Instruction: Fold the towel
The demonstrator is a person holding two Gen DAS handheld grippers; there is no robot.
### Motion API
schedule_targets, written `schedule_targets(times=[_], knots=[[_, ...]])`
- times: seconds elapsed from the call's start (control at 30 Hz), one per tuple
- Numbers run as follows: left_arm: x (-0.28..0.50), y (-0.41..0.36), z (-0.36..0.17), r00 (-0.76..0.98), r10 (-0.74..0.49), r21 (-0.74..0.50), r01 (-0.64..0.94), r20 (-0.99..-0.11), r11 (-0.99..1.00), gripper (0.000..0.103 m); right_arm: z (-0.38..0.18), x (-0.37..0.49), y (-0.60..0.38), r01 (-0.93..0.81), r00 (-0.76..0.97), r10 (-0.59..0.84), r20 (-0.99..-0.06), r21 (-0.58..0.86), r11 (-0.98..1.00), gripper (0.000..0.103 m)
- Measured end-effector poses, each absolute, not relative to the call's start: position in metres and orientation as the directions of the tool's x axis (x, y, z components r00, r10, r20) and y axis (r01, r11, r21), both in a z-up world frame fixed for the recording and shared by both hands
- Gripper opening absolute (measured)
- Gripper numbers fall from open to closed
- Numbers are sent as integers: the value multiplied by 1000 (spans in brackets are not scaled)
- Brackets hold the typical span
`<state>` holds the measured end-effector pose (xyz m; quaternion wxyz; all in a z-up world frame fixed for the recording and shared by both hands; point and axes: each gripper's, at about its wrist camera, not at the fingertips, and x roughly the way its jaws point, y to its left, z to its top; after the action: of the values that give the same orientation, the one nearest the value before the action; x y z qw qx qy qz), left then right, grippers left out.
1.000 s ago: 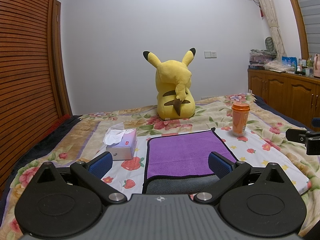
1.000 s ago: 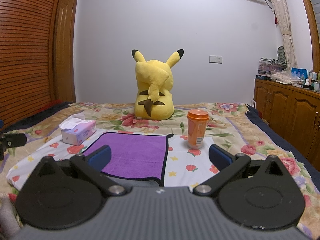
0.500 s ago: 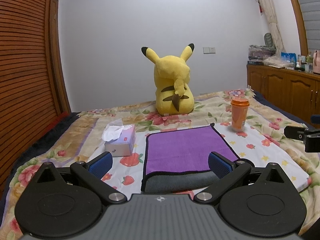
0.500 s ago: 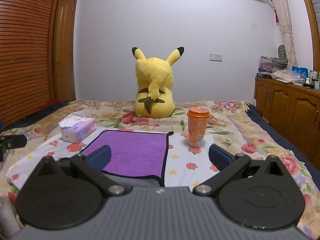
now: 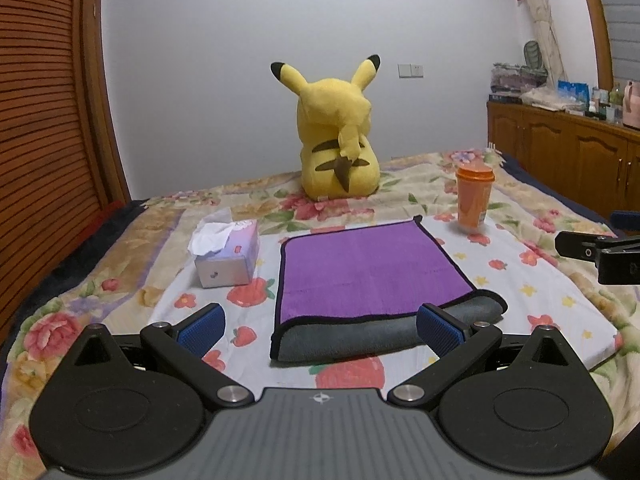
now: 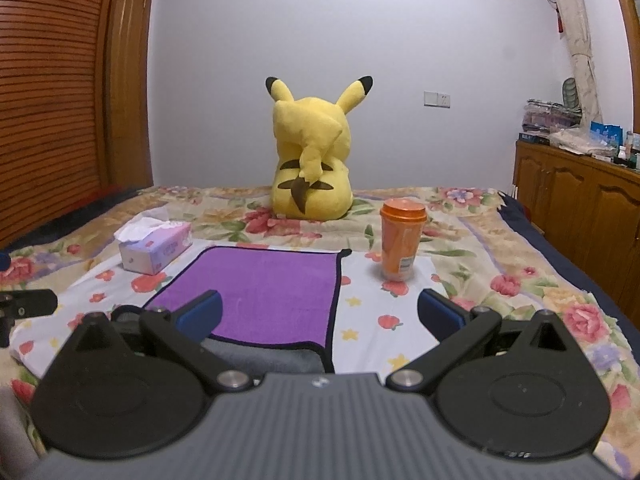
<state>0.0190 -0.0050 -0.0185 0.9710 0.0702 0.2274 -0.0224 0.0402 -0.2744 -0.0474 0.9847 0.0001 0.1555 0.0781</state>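
My left tongs (image 5: 320, 326) are spread wide and hold nothing, hovering above the near edge of the towel (image 5: 368, 272). My right tongs (image 6: 320, 316) are spread wide too and empty, hanging over the towel's near right corner. The towel lies flat on the bed (image 5: 532, 280), folded over: a purple face with black trim on top and a grey layer showing along the near edge. Neither pair of tongs touches it. To the towel's left, near but apart, sits a tissue box (image 5: 228, 254) with a white tissue sticking out. To its far right stands an orange cup (image 5: 474, 196), upright, lid on. Behind the towel a yellow plush toy (image 5: 338, 140) sits with its back to me. A wooden cabinet (image 6: 580, 204) runs along the right wall.
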Motion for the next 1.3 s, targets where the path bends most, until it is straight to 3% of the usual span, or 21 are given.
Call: schedule_targets(times=[0.6, 1.3], knots=[[47, -8, -36, 852, -25, 143, 117, -523, 983, 103, -59, 71, -266, -191, 909, 184, -373, 19, 981, 103], [94, 10, -42, 842, -27, 99, 95, -539, 991, 103, -66, 118, -261, -232, 880, 214, -425, 10, 973, 103]])
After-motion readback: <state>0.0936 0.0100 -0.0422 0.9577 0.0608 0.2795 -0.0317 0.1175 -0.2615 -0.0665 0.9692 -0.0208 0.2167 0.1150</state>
